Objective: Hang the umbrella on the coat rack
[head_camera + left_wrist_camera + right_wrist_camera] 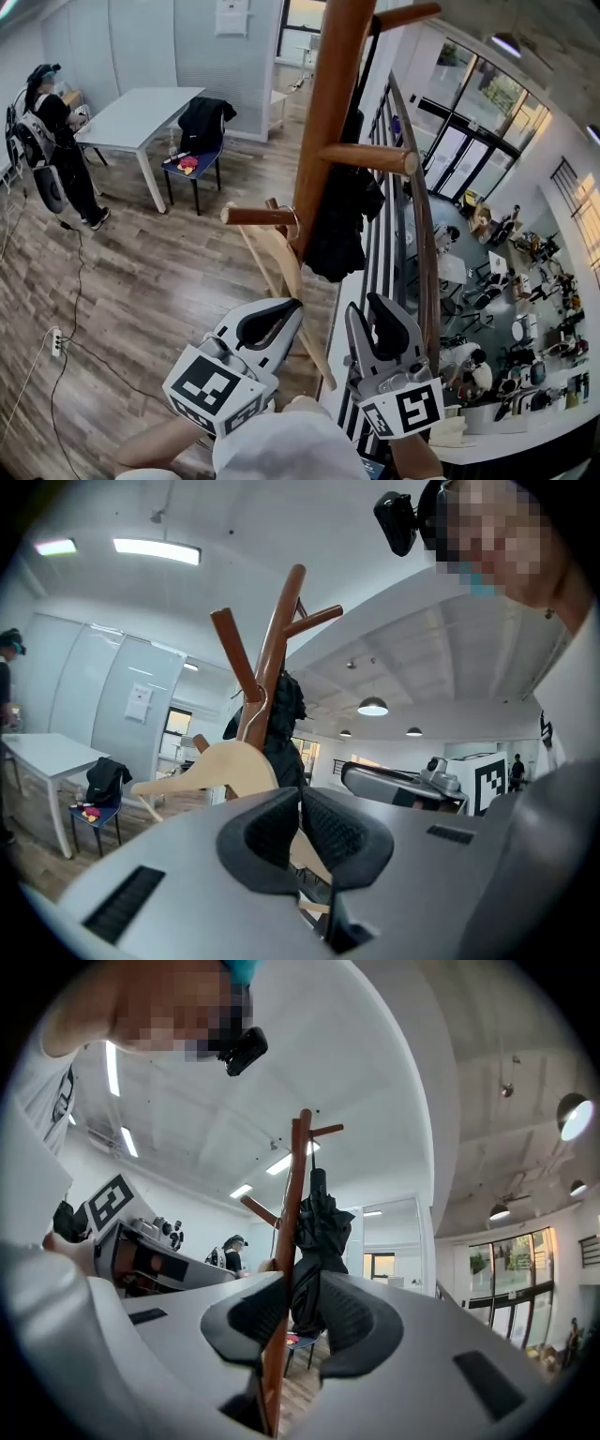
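**Black umbrella hangs on the rack**

Your job looks all but done: the folded umbrella (337, 220) hangs from the rack (323, 122) beside its pole, free of both grippers. Your left gripper (300, 794) has its jaws together, a wooden hanger (220, 766) just beyond them. Your right gripper (302, 1283) has its jaws apart and empty, the pole showing through the gap. Only backing off seems left. Mind the railing (422, 216) close on your right; the floor (141, 281) to the left gives room.

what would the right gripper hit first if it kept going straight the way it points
Probably the brown wooden coat rack pole, seen between the open jaws of the right gripper; the folded black umbrella hangs beside it. Depth is unclear.
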`<state>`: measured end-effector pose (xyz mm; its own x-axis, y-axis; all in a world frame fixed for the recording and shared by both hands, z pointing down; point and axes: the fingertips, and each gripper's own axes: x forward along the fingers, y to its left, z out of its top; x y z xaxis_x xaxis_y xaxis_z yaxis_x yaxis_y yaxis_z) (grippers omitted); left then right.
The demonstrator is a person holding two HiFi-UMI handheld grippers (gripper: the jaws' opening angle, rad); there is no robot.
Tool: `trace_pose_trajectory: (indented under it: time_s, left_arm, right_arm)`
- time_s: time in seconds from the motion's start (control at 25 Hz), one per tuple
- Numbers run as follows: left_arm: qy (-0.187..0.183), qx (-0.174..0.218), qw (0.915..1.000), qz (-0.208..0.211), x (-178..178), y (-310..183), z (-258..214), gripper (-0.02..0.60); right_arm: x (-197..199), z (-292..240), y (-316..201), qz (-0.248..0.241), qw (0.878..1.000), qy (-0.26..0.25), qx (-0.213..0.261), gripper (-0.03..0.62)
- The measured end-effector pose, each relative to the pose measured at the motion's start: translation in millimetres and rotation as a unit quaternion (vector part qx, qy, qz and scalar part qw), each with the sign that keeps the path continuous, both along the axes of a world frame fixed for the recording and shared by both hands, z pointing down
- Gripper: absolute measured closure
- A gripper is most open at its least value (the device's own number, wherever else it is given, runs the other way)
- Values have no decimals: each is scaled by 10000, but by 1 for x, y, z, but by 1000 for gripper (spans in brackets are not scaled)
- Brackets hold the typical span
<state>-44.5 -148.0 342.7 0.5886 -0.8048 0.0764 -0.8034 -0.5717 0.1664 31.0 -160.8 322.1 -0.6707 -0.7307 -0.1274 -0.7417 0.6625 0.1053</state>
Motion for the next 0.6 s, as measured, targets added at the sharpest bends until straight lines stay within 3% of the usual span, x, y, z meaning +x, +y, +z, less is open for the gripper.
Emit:
trace_pose_trajectory:
  time_s: [0.24,0.6]
  left_arm:
    - [4,-49,9996,-271,-9,10,24,554]
    - [-6,-22,9989,-458,-11,23,60,554]
  right_arm:
    - [10,24,10,220,9993,-145,-259,462]
    - [16,51,28,485,9986,-61,-211,462]
